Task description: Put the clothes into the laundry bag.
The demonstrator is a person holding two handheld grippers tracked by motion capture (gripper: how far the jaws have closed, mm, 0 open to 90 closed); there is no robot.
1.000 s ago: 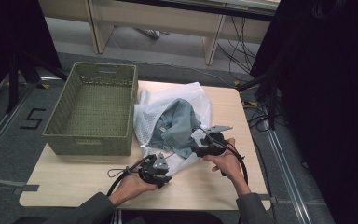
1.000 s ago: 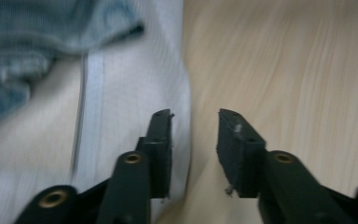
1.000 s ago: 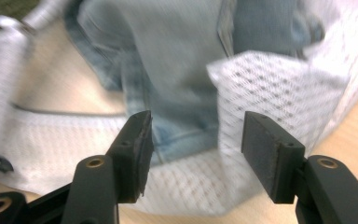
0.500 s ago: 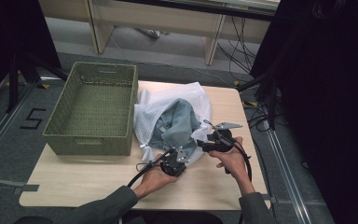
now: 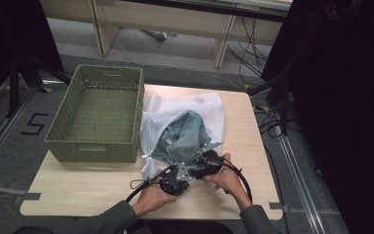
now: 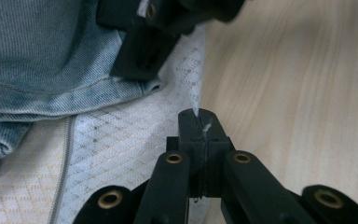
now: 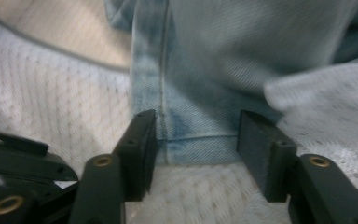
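Jeans come out of the mesh bag on the counter (image 5: 102,187)

The white mesh bag (image 5: 207,109) lies beside the green basket (image 5: 97,117), jeans (image 5: 187,131) half inside; the left claw (image 6: 200,122) is clamped on the bag's edge to anchor it; the right claw (image 7: 193,140) stands apart around the jeans hem, ready to pull.

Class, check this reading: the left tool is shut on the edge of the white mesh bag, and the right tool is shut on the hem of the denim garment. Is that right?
Not quite. The left tool is shut on the white mesh bag edge, but the right tool is open: the right gripper view shows its jaws standing apart on either side of the denim garment hem, not pressing it.
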